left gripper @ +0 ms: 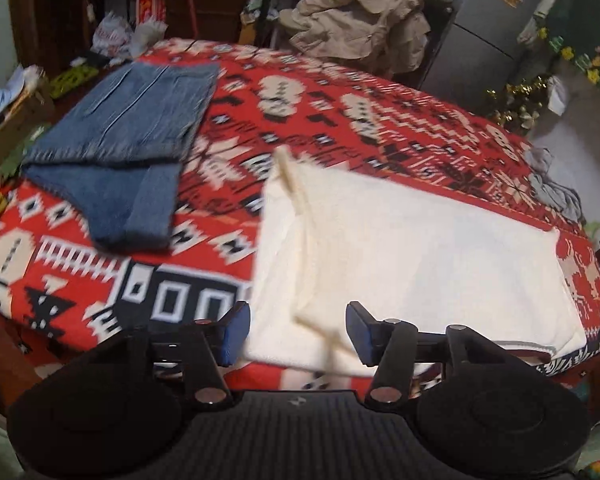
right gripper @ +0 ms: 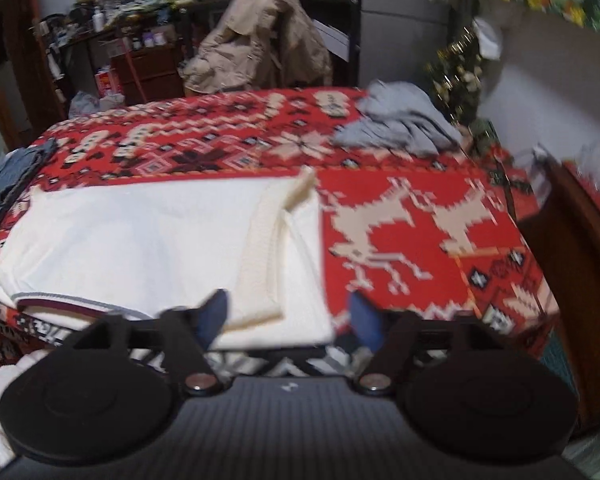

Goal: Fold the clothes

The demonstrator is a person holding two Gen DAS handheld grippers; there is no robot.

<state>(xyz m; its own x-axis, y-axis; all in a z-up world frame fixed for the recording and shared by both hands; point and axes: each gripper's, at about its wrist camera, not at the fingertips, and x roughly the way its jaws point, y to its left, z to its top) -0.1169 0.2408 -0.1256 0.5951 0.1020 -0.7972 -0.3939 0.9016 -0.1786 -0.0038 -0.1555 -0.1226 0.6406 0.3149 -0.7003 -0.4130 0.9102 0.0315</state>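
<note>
— Both our grippers sit low in their own views. Our left gripper has its blue pads spread about halfway, with the near edge of the cream sweater showing between them, but nothing is pinched. Our right gripper stands wider apart, also empty, over the sweater's other near corner.

— So we judge we have let go. Where does the garment lie?

— Flat across the near half of the red patterned blanket, folded into a broad rectangle. Each ribbed sleeve is turned in over the body, which is probably why we stand at the two ends: one hand per side keeps the fold square.

— And the feel of it?

— Soft, thick knit, ribbing along the sleeve, a striped hem at the near edge. It should hold a crease loosely and slump if lifted by one corner.

— What else is on the bed?

— Folded denim jeans to the left, stiffer and flatter, well apart from the sweater. A crumpled grey garment waits at the far right corner, unfolded.
</note>
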